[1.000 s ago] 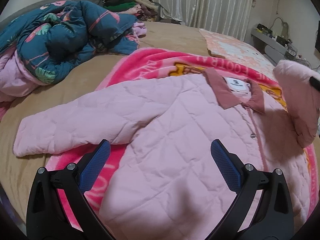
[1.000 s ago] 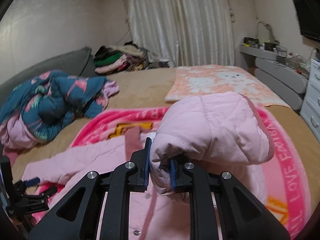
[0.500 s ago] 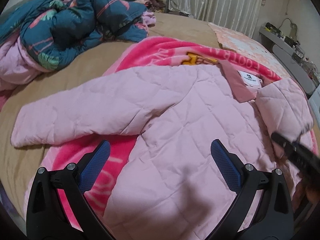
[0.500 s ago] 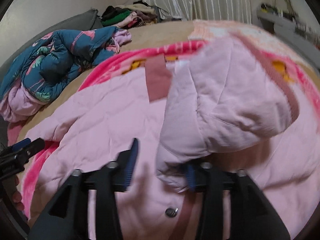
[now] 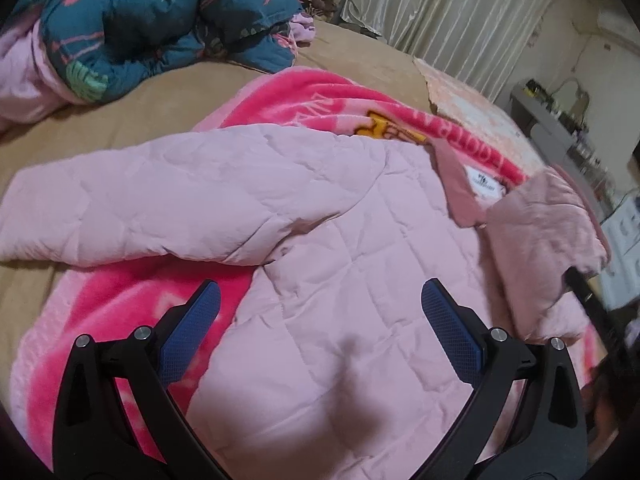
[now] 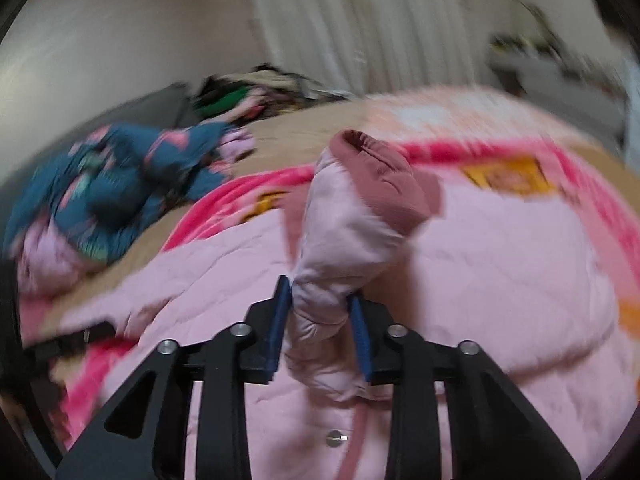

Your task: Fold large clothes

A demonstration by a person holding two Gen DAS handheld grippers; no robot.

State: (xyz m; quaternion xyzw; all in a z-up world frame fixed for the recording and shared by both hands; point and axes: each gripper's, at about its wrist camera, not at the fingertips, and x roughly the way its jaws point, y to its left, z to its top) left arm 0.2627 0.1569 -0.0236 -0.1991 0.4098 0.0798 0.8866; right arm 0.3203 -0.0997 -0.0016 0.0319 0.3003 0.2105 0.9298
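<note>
A pale pink quilted jacket (image 5: 340, 272) with a darker pink collar (image 5: 454, 184) lies front up on a bright pink blanket (image 5: 100, 308). Its left sleeve (image 5: 132, 208) is spread out sideways. My left gripper (image 5: 320, 320) is open and empty, low over the jacket's body. My right gripper (image 6: 320, 320) has its jaws partly apart with the folded right sleeve (image 6: 344, 240) between them, the sleeve resting across the jacket's chest. The right wrist view is blurred. The folded sleeve also shows in the left wrist view (image 5: 540, 232).
A blue flamingo-print quilt (image 5: 152, 28) is heaped at the bed's far left. The bed (image 5: 120, 120) has a tan sheet. A pile of clothes (image 6: 256, 92) lies by the curtain. A grey shelf with clutter (image 5: 560, 128) stands at the right.
The right gripper carried the right sleeve over onto the jacket's chest and its jaws widened. The left gripper moved closer over the jacket, staying open.
</note>
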